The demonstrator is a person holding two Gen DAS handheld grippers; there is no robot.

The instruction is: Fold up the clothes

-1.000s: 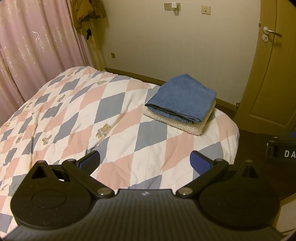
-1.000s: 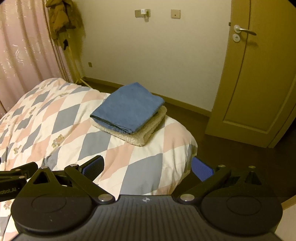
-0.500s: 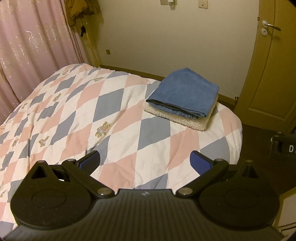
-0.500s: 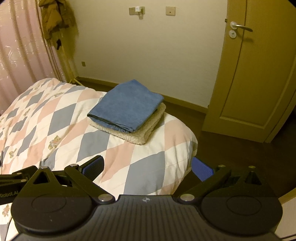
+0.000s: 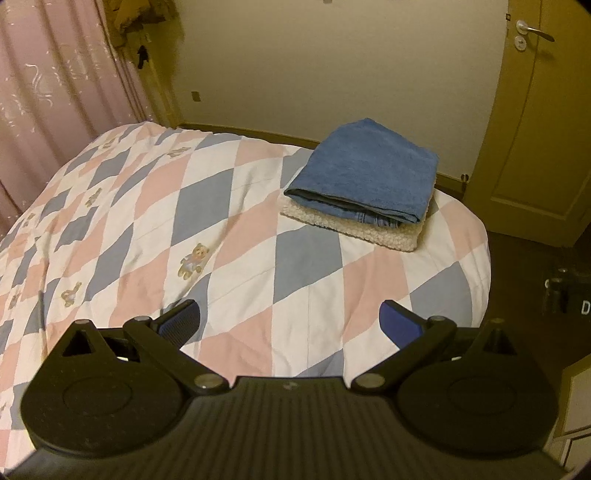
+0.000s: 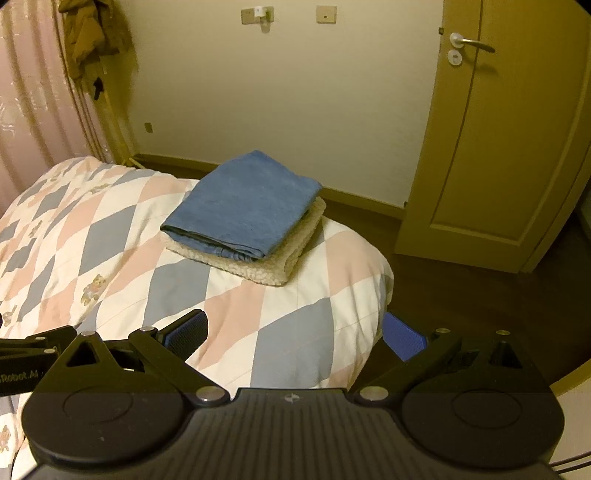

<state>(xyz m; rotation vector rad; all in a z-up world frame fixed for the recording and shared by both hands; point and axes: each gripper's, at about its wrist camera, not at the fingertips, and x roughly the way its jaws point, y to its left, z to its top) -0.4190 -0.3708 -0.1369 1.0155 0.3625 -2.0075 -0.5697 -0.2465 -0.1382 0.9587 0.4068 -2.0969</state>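
A folded blue denim garment (image 5: 369, 170) (image 6: 243, 199) lies on top of a folded cream fleece garment (image 5: 369, 230) (image 6: 273, 266), stacked at the far right corner of the bed. My left gripper (image 5: 290, 323) hangs open above the quilt, well short of the stack, nothing between its blue pads. My right gripper (image 6: 293, 332) is open too, over the bed's right edge, with its right finger (image 6: 400, 336) out over the floor. The left gripper's side shows at the right wrist view's left edge.
The bed carries a quilt (image 5: 155, 229) (image 6: 92, 236) of pink, blue and white diamonds with small bears. Pink curtains (image 5: 55, 92) hang on the left. A coat (image 6: 96, 33) hangs by the wall. A closed door (image 6: 509, 147) stands right, dark floor (image 6: 480, 306) before it.
Both views have shifted slightly: the stack sits a little higher and farther in the frames, as both grippers drew back and tilted. Both stay open and empty.
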